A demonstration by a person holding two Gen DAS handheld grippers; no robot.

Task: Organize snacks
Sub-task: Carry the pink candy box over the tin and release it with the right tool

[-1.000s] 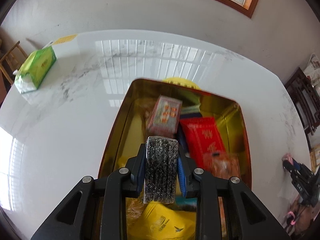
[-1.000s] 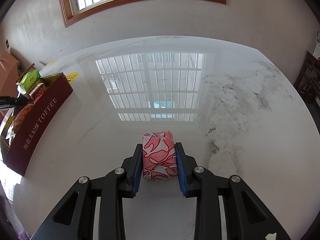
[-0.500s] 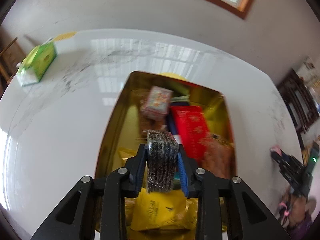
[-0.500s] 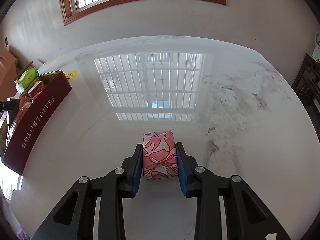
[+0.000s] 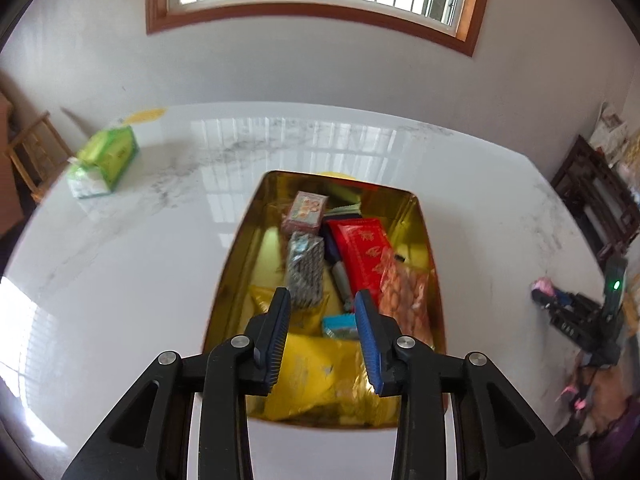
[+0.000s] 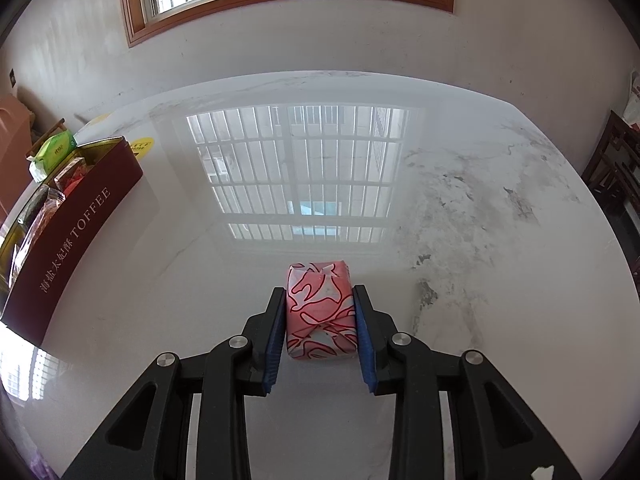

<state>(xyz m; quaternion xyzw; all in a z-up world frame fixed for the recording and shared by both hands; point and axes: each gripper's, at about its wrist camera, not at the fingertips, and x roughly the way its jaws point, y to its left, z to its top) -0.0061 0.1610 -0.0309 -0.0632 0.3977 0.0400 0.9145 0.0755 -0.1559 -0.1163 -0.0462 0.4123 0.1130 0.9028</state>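
A gold-lined tin box [image 5: 240,256] stands on the marble table and holds several snacks. My left gripper [image 5: 322,304] is open and empty above the box's near half. The dark patterned snack pack [image 5: 306,274] lies in the box just beyond the left fingertips. A red packet [image 5: 362,250] and a yellow bag [image 5: 316,376] lie beside it. In the right wrist view the box shows as a maroon tin marked TOFFEE [image 6: 76,232] at the far left. My right gripper [image 6: 320,316] is shut on a pink patterned pack [image 6: 320,312] low over the table.
A green tissue pack [image 5: 106,160] lies at the table's far left and also shows behind the tin in the right wrist view [image 6: 54,152]. A wall with a wood-framed window stands behind the table. Dark wooden furniture [image 5: 596,200] stands at the right.
My left gripper has opened and let go of the dark patterned pack, which now lies in the box. The left gripper has drawn back. The right gripper still holds the pink pack.
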